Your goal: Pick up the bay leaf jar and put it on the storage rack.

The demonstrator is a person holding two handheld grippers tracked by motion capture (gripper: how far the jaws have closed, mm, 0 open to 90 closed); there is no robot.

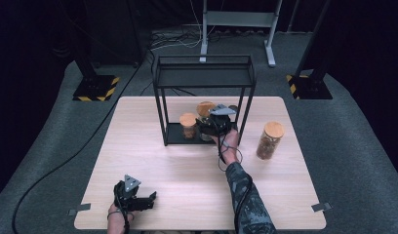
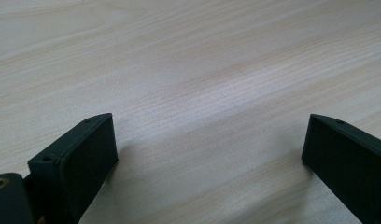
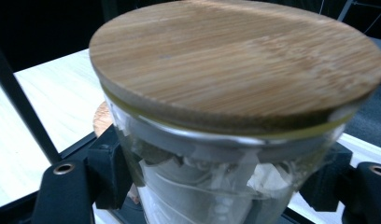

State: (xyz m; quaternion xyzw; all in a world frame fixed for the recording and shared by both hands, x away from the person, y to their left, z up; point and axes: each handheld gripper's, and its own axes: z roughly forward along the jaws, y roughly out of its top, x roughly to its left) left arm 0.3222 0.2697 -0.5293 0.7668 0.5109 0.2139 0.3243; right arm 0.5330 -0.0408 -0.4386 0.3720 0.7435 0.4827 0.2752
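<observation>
Your right gripper (image 1: 212, 127) pinching the wooden-lidded jar (image 3: 235, 116) at the shelf's (image 1: 203, 78) lower tier, left gripper (image 1: 138, 199) jaws spread above the table (image 1: 187, 170).

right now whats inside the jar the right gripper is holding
Through the glass of the jar pale paper packets with thin strings show, likely tea bags. The wooden lid covers the top, and the right gripper hides the lower part.

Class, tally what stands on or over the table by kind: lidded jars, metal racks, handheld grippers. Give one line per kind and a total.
Glass jars with wooden lids: 3 (held jar, small jar, tall jar)
Black metal rack: 1
Grippers: 2 (left gripper, right gripper)
Total: 6
</observation>
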